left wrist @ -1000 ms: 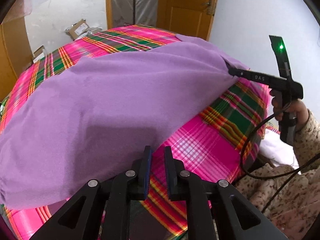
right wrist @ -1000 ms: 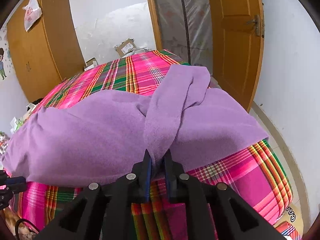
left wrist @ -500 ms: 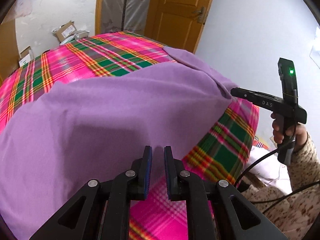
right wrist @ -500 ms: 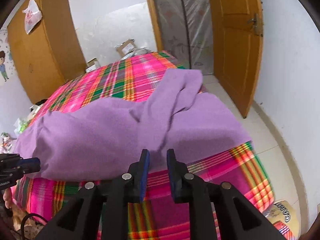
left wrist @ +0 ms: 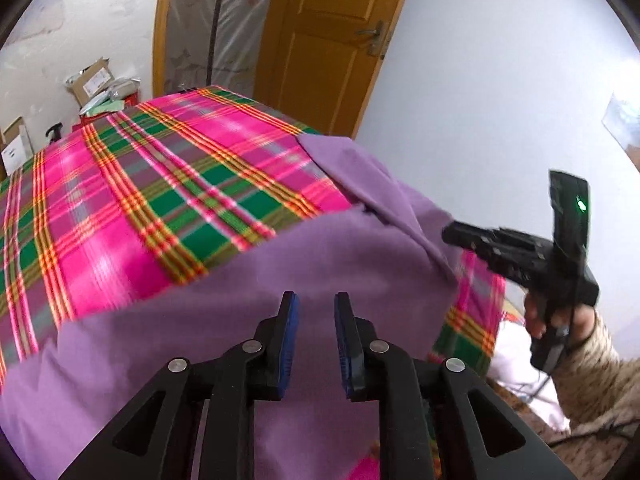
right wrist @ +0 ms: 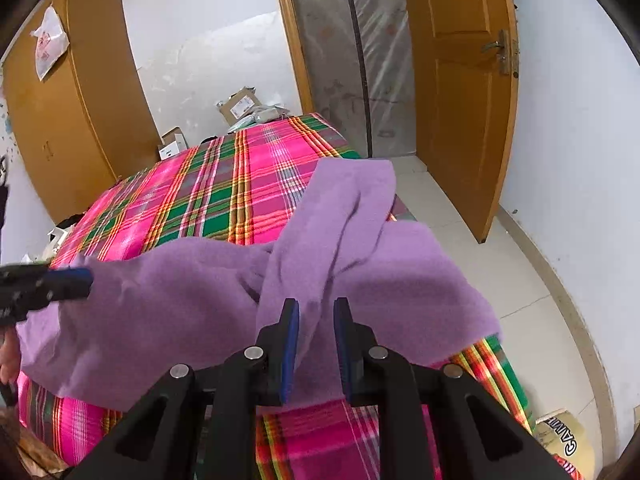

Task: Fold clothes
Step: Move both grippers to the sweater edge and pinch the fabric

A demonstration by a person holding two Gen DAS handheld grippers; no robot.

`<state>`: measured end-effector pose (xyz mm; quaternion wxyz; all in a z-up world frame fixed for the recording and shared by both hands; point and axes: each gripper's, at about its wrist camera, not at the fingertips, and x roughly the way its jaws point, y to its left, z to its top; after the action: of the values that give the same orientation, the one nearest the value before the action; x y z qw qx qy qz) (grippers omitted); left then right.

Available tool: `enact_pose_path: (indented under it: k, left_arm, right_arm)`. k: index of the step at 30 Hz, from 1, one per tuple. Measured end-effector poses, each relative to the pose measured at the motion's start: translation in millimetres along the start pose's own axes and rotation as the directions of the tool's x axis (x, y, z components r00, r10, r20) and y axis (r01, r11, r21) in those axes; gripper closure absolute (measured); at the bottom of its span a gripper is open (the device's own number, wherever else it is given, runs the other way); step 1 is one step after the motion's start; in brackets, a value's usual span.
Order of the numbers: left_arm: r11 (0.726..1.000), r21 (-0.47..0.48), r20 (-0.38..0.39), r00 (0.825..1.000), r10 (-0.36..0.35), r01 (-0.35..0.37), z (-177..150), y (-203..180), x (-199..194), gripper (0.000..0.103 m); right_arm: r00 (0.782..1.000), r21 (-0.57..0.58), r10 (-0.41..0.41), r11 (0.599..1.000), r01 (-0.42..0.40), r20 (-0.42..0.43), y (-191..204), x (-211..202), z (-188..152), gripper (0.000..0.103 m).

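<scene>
A purple garment lies spread across the near part of the plaid bed. One sleeve is folded back over the body of the purple garment. My left gripper hovers open over the garment's near part, with nothing between its fingers; it also shows as the left gripper at the garment's left end. My right gripper stands open just above the base of the sleeve, jaws apart around loose cloth. From the left wrist, the right gripper sits at the garment's right edge, held by a hand.
The bed's right edge drops to a tiled floor and an open wooden door. A wardrobe stands at the far left. Cardboard boxes sit beyond the bed's far end.
The right gripper opened and let go of the sleeve, which now lies on the garment. The left gripper opened wider and moved forward over the garment.
</scene>
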<state>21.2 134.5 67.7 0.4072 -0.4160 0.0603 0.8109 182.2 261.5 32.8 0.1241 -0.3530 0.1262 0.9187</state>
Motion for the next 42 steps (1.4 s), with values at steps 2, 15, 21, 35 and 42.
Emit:
enact_pose_path:
  k: [2,15,21,35,42]
  left_arm:
    - [1.000,-0.024,-0.005,1.000,-0.004,0.004,8.2,6.5,7.3,0.084]
    - [0.991,-0.132,-0.075,0.997,-0.023,0.013,52.1,50.0,57.6,0.080]
    - [0.991,-0.130,-0.142,0.989,-0.049,0.030,44.4,48.8,73.0,0.080]
    - [0.998,-0.020,-0.173,0.983,-0.057,0.055,4.9,17.1,59.5,0.080]
    - [0.998,-0.001,-0.179,0.981,-0.068,0.069,-8.2,12.1,50.4,0.080]
  right_arm:
    - [1.000,-0.031,-0.002,1.000,0.002,0.007,5.8,3.4,9.1,0.086]
    - [0.933,-0.194,0.261,0.930,-0.311,-0.247,61.3,88.5,75.7,0.086]
    - [0.863,-0.223,0.310,0.880,-0.419,-0.398,79.9,103.5,62.1,0.086]
    - [0.871,-0.271,0.323,0.859,-0.434,-0.370,81.1,76.0,65.8,0.085]
    - [0.915,-0.349,0.216,0.875,-0.336,-0.340,90.4,107.9,71.8,0.076]
